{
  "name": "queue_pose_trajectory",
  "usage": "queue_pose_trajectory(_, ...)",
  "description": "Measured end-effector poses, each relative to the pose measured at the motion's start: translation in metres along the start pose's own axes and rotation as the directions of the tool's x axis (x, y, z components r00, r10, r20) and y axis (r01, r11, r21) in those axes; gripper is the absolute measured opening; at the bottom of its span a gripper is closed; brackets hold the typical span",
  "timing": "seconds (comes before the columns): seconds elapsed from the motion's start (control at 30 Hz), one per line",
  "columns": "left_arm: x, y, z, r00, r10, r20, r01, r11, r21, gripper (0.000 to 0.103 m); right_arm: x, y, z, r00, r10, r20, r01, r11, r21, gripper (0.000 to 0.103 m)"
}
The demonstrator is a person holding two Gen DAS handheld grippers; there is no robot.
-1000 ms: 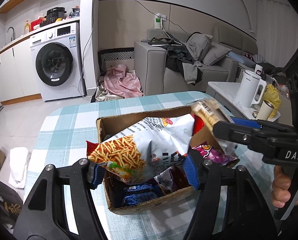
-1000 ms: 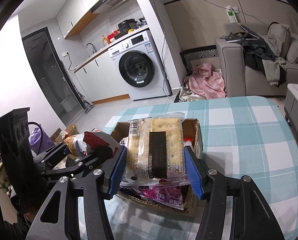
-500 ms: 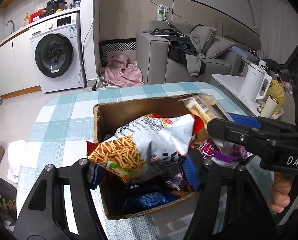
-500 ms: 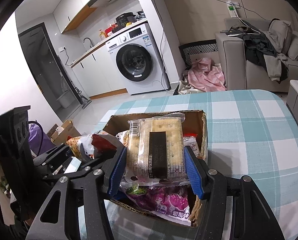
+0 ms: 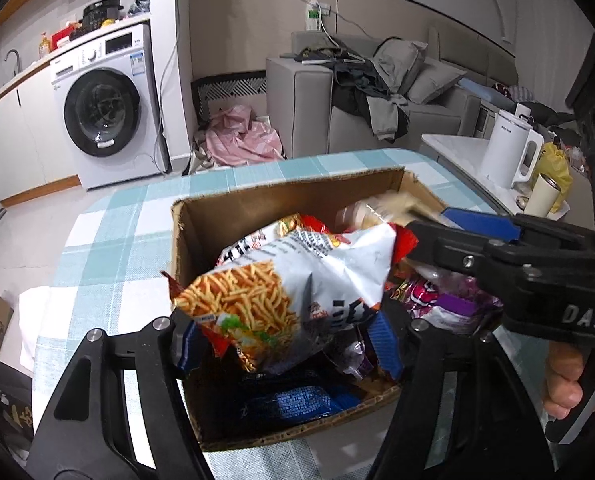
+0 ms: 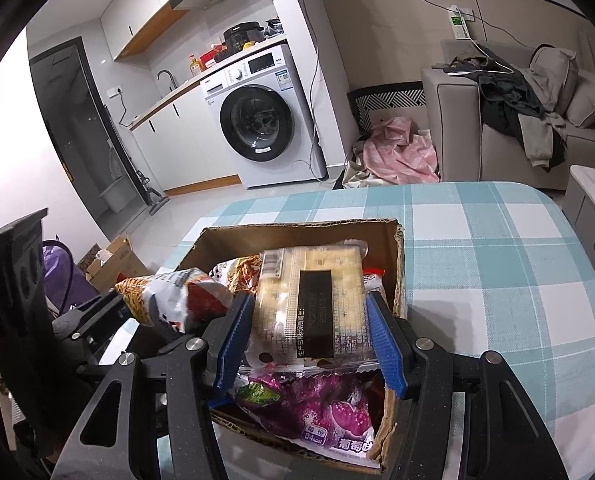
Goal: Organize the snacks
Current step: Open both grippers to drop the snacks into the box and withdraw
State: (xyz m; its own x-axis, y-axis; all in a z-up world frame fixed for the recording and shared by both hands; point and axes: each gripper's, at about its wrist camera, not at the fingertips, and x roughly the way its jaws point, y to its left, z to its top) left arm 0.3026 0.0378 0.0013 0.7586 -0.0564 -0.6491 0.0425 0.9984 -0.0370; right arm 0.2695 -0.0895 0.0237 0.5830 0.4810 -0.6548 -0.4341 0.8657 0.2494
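An open cardboard box of snack packets sits on the checked tablecloth; it also shows in the right wrist view. My left gripper is shut on a chip bag with a noodle-stick picture and holds it over the box. My right gripper is shut on a clear cracker pack with a black label, also over the box. The right gripper shows in the left wrist view at the right. A purple packet and a blue packet lie inside the box.
The table has a teal and white checked cloth. A side table at the right carries a white kettle and a cup. A washing machine, a sofa and pink cloth on the floor lie beyond the table.
Both grippers have moved forward and down over the box with their packets still held. The box looks nearer and larger in both views.
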Motion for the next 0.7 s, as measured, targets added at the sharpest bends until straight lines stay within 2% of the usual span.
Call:
queue_pose_trajectory(0.13, 0.003, 0.0, -0.001, 1.0, 0.012, -0.006, -0.012, 1.0, 0.008, 0.065, -0.004, 0.003, 0.0, 1.0, -0.014, 0.004, 0.014, 1.0, -0.019, 0.06)
queue_pose_trajectory(0.23, 0.002, 0.001, -0.001, 1.0, 0.007, -0.009, -0.007, 1.0, -0.01, 0.065, -0.013, 0.005, -0.001, 0.999, -0.014, 0.032, 0.016, 0.999, -0.039, 0.071)
queue_pose_trajectory(0.3, -0.003, 0.003, -0.001, 1.0, 0.009, -0.009, -0.009, 1.0, -0.016, 0.067, -0.021, 0.006, -0.002, 0.998, -0.019, 0.054, 0.022, 0.999, -0.048, 0.075)
queue_pose_trajectory(0.37, -0.007, 0.004, -0.002, 1.0, 0.009, -0.003, -0.009, 1.0, -0.019, 0.079, -0.028, 0.005, -0.002, 0.998, -0.026, 0.064, 0.029, 0.998, -0.052, 0.083)
queue_pose_trajectory(0.53, -0.025, 0.001, -0.005, 1.0, 0.0, 0.013, 0.001, 1.0, -0.021, 0.089, -0.043, -0.001, -0.006, 0.996, -0.038, 0.082, 0.04, 0.999, -0.03, 0.1)
queue_pose_trajectory(0.6, -0.035, 0.001, -0.007, 0.999, 0.005, 0.035, -0.005, 1.0, -0.022, 0.095, -0.049, -0.005, -0.007, 0.996, -0.028, 0.088, 0.03, 0.999, -0.017, 0.101)
queue_pose_trajectory(0.63, -0.041, -0.001, -0.008, 0.999, 0.006, 0.043, -0.005, 1.0, -0.025, 0.103, -0.053, -0.007, -0.008, 0.995, -0.025, 0.092, 0.026, 1.0, -0.008, 0.102)
queue_pose_trajectory(0.7, -0.053, 0.001, -0.011, 0.998, 0.005, 0.068, -0.002, 0.999, -0.039, 0.102, -0.057, -0.01, -0.012, 0.995, -0.017, 0.096, 0.017, 1.0, 0.003, 0.103)
